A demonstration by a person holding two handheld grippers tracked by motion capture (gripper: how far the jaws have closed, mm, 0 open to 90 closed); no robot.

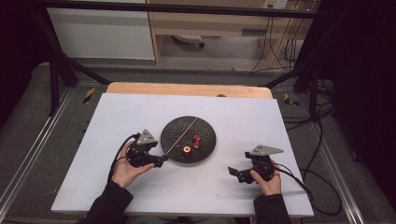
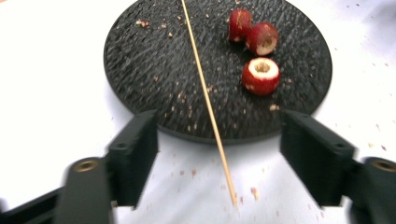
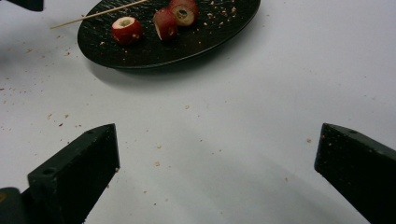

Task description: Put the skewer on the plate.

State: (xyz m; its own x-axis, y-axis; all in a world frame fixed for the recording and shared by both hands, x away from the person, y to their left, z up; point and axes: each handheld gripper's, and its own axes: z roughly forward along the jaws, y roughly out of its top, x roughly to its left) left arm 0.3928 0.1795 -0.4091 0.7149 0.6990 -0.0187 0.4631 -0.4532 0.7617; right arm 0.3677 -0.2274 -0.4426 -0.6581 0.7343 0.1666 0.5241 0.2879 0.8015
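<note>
Left gripper view: skewer (image 2: 208, 105), lying across the plate (image 2: 140, 70) with its near tip overhanging between my spread left gripper (image 2: 219, 158) jaws, untouched; I judge it light, thin, snappable, best pinched at that overhang; right gripper (image 3: 215, 172) spread, empty.

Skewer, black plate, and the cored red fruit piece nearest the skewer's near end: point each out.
skewer (image 2: 205, 100), left gripper view, mid-shaft
black plate (image 2: 140, 60), left gripper view, bare textured surface
cored red fruit piece (image 2: 261, 76), left gripper view, pale hollowed top
</note>
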